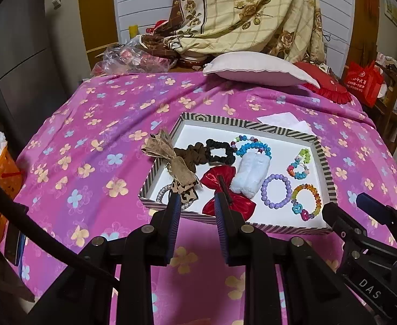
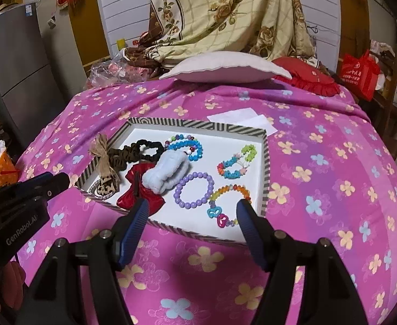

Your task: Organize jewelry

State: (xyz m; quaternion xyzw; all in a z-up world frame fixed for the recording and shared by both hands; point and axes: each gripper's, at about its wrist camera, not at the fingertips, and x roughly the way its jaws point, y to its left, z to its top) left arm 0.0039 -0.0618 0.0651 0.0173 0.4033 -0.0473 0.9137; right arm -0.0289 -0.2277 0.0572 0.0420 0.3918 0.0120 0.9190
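Observation:
A striped-rim white tray (image 1: 252,126) (image 2: 198,125) lies on the pink flowered cloth. It holds a red bow (image 1: 227,197) (image 2: 141,189), a white fluffy band (image 1: 248,174) (image 2: 168,172), a purple bead bracelet (image 1: 277,191) (image 2: 194,189), several coloured bead bracelets (image 1: 306,200) (image 2: 229,203), black and brown scrunchies (image 1: 218,150) (image 2: 141,150), and a burlap bow (image 1: 171,159) (image 2: 103,157) over the left rim. My left gripper (image 1: 197,203) is open and empty, hovering at the tray's near edge by the red bow. My right gripper (image 2: 191,211) is open and empty, above the near right part of the tray.
A grey cushion (image 1: 258,67) and a red frilled cushion (image 1: 325,86) lie at the far side, with a draped floral blanket (image 1: 247,13) behind. White paper (image 1: 279,119) sits behind the tray. An orange basket (image 1: 0,178) stands at the left, a red bag (image 1: 363,81) at the right.

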